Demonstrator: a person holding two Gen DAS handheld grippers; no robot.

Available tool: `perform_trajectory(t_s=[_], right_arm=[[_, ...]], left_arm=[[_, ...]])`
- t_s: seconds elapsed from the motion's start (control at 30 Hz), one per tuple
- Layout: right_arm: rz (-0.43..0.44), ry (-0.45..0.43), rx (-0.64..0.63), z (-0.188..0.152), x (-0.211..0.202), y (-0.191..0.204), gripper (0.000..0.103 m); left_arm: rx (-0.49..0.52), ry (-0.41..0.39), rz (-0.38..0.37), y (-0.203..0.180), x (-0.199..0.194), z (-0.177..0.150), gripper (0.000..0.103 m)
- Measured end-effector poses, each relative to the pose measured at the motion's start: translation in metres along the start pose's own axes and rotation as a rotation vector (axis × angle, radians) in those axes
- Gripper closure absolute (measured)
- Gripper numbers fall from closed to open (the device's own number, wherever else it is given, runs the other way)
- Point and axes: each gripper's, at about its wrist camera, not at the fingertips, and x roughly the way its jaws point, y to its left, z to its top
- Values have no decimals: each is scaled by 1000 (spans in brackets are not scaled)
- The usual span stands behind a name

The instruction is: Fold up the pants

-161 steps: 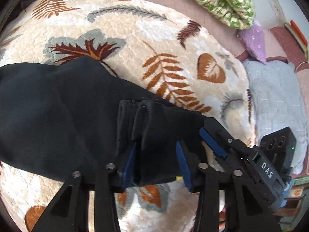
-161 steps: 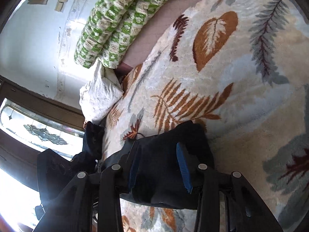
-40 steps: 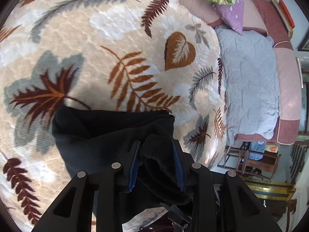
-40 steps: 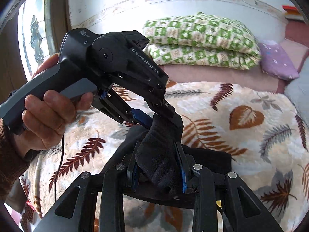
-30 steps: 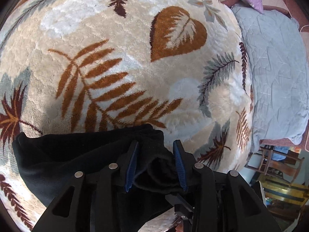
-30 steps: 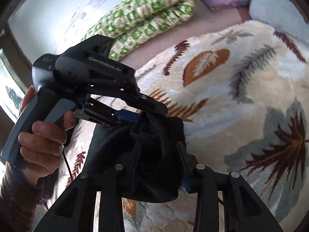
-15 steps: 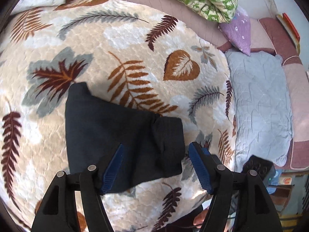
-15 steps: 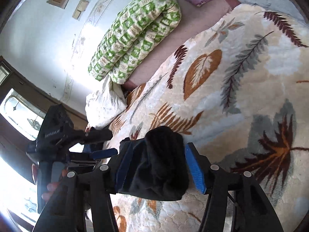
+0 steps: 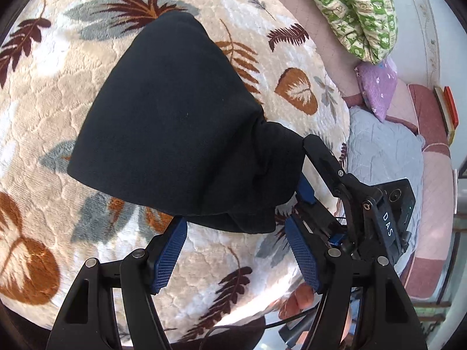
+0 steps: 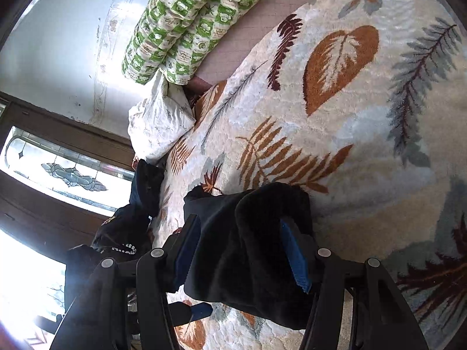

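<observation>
The black pants (image 9: 181, 122) lie folded in a compact bundle on the leaf-patterned blanket (image 9: 43, 93). My left gripper (image 9: 236, 250) is open and empty, just short of the bundle's near edge. My right gripper (image 10: 242, 253) is open, its blue pads either side of the pants' thick end (image 10: 248, 250), which rests loosely between them. In the left wrist view the right gripper (image 9: 303, 186) shows at the bundle's right end.
A green-and-white checked quilt (image 10: 186, 23) and a white pillow (image 10: 160, 122) lie at the bed's far side. A purple pillow (image 9: 379, 84) and a grey quilted pad (image 9: 385, 157) lie to the right. Dark clothes (image 10: 137, 204) are piled by the window.
Both grippers, shut on the pants a second ago, opened and let the fold drop on the blanket. The left gripper has since drawn back; the bundle lies flat.
</observation>
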Motion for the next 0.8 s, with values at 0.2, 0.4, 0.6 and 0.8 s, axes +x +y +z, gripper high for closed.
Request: perform_trajectory(t_s=[0.2, 0.4, 0.6, 0.8], right_arm=[[-15, 71, 27, 9, 11, -17, 56], [16, 106, 32, 14, 6, -30, 95], [-14, 90, -51, 17, -1, -24, 96], [-113, 85, -46, 10, 9, -54, 82]], left_arm=[[-124, -8, 9, 12, 31, 3, 49], [-220, 17, -49, 20, 41, 2, 91], [-142, 10, 15, 11, 60, -16, 91], [-172, 74, 20, 25, 90, -16, 95]])
